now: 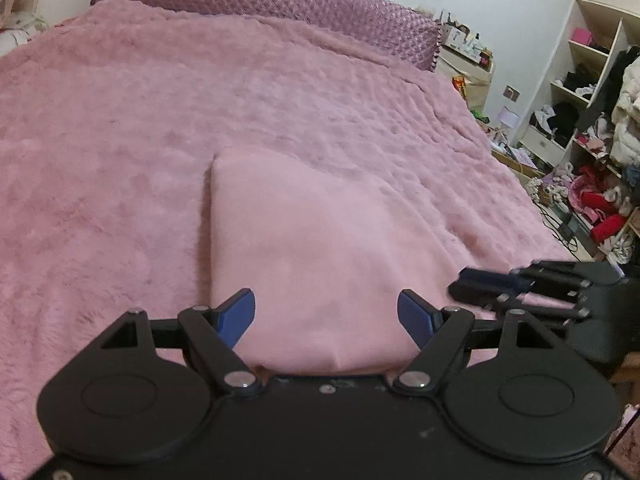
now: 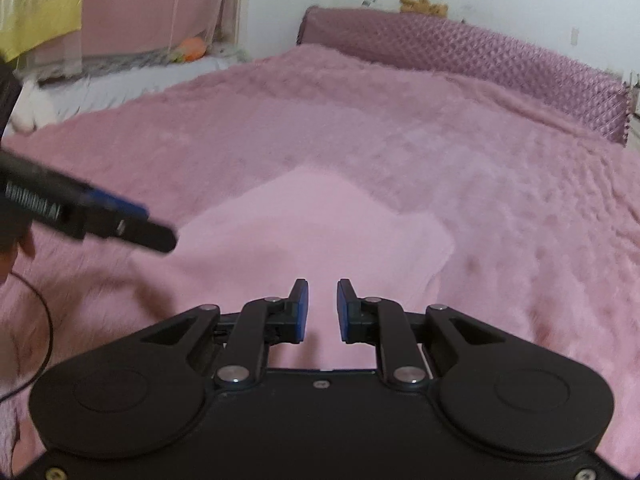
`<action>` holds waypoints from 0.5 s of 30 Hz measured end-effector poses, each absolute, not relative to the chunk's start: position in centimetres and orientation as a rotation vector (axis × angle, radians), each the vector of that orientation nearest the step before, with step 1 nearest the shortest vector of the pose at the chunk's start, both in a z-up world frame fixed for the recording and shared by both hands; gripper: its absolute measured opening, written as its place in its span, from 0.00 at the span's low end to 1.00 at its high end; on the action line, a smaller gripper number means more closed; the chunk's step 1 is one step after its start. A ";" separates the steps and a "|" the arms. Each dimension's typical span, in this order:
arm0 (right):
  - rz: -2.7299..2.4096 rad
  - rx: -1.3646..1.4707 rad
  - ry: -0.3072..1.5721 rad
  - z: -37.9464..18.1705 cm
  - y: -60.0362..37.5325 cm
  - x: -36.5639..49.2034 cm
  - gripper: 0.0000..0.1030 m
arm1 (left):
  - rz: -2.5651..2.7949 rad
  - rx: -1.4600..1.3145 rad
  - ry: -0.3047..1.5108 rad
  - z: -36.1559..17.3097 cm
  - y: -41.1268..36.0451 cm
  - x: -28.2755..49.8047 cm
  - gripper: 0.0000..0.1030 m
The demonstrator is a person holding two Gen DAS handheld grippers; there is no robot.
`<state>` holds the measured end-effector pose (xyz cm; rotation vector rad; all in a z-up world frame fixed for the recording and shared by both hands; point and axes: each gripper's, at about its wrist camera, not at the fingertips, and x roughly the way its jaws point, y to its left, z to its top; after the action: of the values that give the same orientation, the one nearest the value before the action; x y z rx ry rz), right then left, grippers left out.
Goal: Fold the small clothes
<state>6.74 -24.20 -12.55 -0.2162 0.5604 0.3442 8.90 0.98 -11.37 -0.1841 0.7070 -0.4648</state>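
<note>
Left gripper (image 1: 326, 314): standing wide apart, hovering over the near edge of the garment, gripping nothing.
Right gripper (image 2: 322, 306): drawn nearly together with only a narrow slot between its pads; nothing is sitting in that slot, so it is holding nothing.
Garment (image 1: 316, 248): a small pale pink garment, lying flat on the bed as a compact, roughly rectangular packet; its left edge is running straight and its far corners are looking square.
Garment position: resting near the front of the bed, directly ahead of both grippers, with the right gripper showing at its right side in the left wrist view.
Progress: folding is appearing largely done, since no sleeves or loose flaps are trailing out; whether a further fold is intended cannot be told.
Remaining: possibly a last tidy or a setting aside; no other small clothes are showing on the bed.
Bed (image 1: 120, 140): covered in a fluffy pink blanket, carrying the garment.
Headboard cushion (image 1: 280, 4): quilted mauve, sitting well beyond.
Shelves (image 1: 592, 92): cluttered, standing off to the right.
</note>
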 end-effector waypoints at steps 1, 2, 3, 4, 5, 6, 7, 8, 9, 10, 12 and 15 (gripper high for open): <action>0.336 -0.221 0.568 -13.1 -24.1 6.6 0.14 | -0.471 -0.182 0.716 -11.6 0.8 9.0 0.79; 0.326 -0.225 0.575 -13.5 -24.2 6.7 0.14 | -0.477 -0.177 0.725 -11.8 0.7 9.0 0.79; 0.314 -0.226 0.585 -13.9 -24.3 6.7 0.14 | -0.476 -0.169 0.737 -12.0 0.5 9.2 0.79; 0.304 -0.220 0.600 -14.4 -24.4 6.9 0.14 | -0.470 -0.158 0.744 -12.5 0.2 9.4 0.79; 0.294 -0.203 0.620 -14.8 -24.7 7.3 0.14 | -0.466 -0.149 0.748 -12.8 0.1 9.5 0.79; 0.287 -0.179 0.640 -15.3 -25.1 7.6 0.14 | -0.463 -0.143 0.754 -13.2 0.0 9.6 0.79; 0.286 -0.163 0.652 -15.7 -25.3 7.6 0.14 | -0.459 -0.142 0.764 -13.6 0.0 9.8 0.79; 0.285 -0.151 0.662 -16.2 -25.5 7.7 0.13 | -0.459 -0.143 0.773 -14.0 0.0 10.0 0.79; 0.286 -0.147 0.667 -16.5 -25.5 7.7 0.13 | -0.455 -0.140 0.779 -14.3 -0.1 10.2 0.79; 0.289 -0.145 0.670 -16.9 -25.5 7.5 0.13 | -0.450 -0.129 0.781 -14.7 -0.1 10.4 0.79; 0.293 -0.141 0.670 -17.4 -25.5 7.4 0.13 | -0.437 -0.112 0.782 -15.2 -0.3 10.7 0.79; 0.299 -0.115 0.670 -17.7 -25.8 7.5 0.13 | -0.430 -0.100 0.787 -15.7 -0.5 11.0 0.79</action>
<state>7.48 -25.80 -17.67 -0.1147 0.6697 0.2989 11.03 -0.50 -15.72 -0.0998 0.7868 -0.4300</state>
